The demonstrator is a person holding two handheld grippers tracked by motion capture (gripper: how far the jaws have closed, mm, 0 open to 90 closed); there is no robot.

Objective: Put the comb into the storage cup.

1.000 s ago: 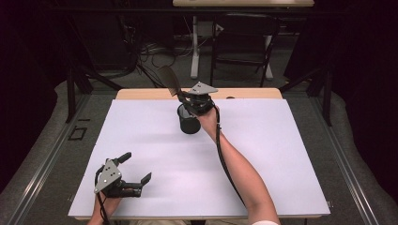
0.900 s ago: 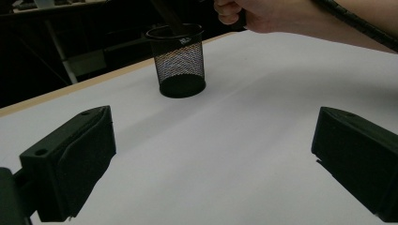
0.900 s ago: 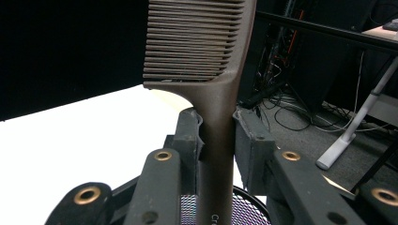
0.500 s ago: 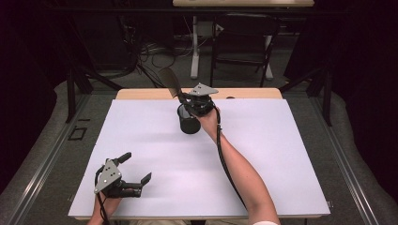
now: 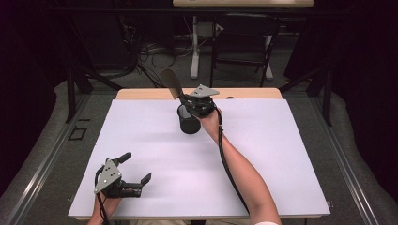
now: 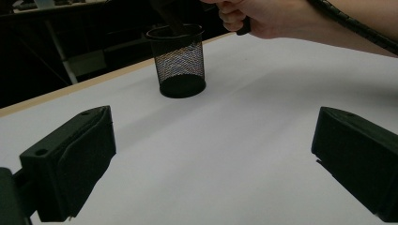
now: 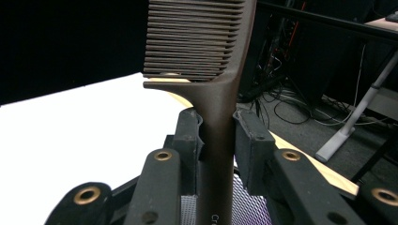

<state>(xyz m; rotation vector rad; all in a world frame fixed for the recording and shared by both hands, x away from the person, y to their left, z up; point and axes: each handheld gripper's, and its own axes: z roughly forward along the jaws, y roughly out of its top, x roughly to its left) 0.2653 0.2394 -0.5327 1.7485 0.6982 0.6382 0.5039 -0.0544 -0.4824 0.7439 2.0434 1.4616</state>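
A dark brown comb point(image 7: 206, 56) stands with its handle down in a black mesh cup point(image 5: 188, 120) at the far middle of the white table point(image 5: 281, 154). My right gripper point(image 7: 217, 140) is shut on the comb's handle just above the cup's rim, and the teeth point(image 5: 170, 84) stick up and to the left. The cup point(image 6: 179, 61) also stands ahead in the left gripper view, under the right hand point(image 6: 263, 18). My left gripper point(image 5: 136, 168) rests open near the table's front left corner, its jaws wide apart with nothing between them.
A wooden strip point(image 5: 141, 93) runs along the table's far edge. Beyond it are chair legs, a desk frame point(image 5: 195, 47) and cables point(image 5: 150, 51) on the floor. Black stands point(image 5: 72, 89) flank the table.
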